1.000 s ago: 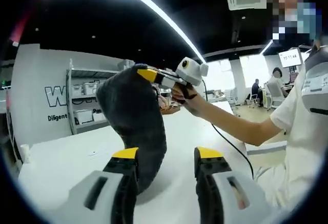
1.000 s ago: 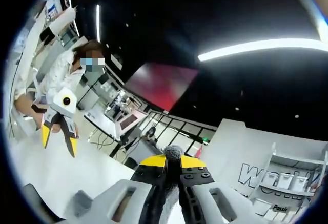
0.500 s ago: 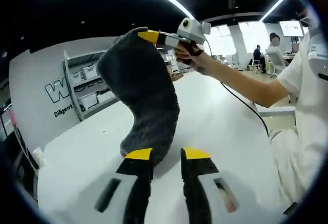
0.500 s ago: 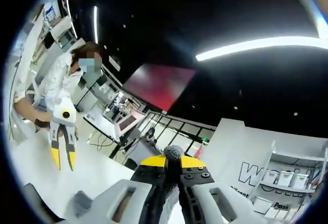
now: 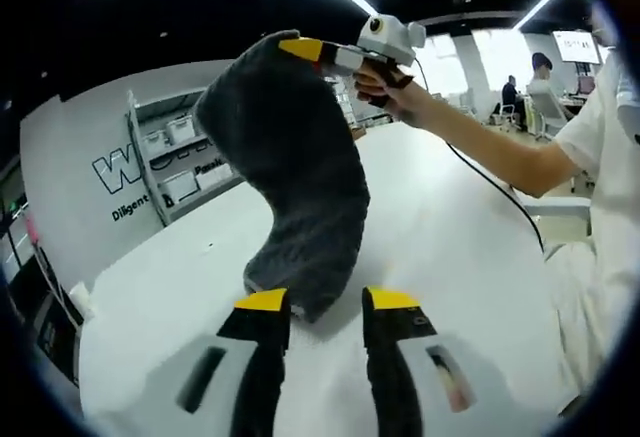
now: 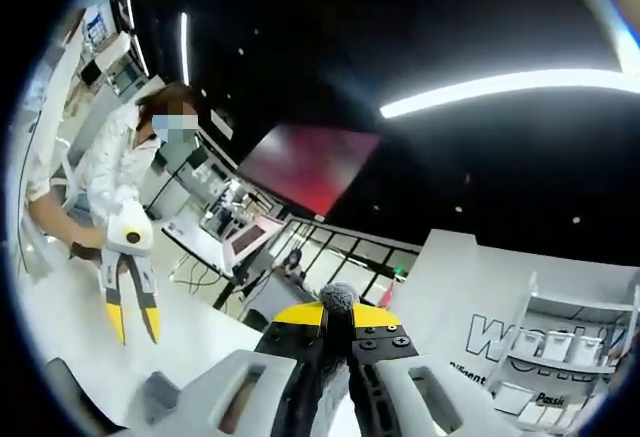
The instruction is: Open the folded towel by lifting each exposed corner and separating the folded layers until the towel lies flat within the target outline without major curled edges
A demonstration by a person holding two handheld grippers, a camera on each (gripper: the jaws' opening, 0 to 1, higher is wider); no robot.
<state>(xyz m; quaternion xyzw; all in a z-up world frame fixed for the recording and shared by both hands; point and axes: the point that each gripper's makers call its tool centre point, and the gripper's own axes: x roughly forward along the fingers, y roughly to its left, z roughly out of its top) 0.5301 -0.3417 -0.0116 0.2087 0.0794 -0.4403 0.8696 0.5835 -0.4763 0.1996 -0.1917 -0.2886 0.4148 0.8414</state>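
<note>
Left view low over table (image 5: 450,227), right view tilted ceilingward, both share towel (image 5: 290,187).

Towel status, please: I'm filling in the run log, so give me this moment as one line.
towel: lifted, lower end on table | right hand-held gripper: shut on towel corner | left hand-held gripper: open, near lower end

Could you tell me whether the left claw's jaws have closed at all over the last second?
Yes. The left claw, seen against the white table, had its jaws spread a second ago; now they stand nearer together.

I see a white surface (image 5: 450,227), a shelf rack with bins (image 5: 180,162) against a lettered wall (image 5: 75,157), and ceiling light strips (image 6: 500,92).
</note>
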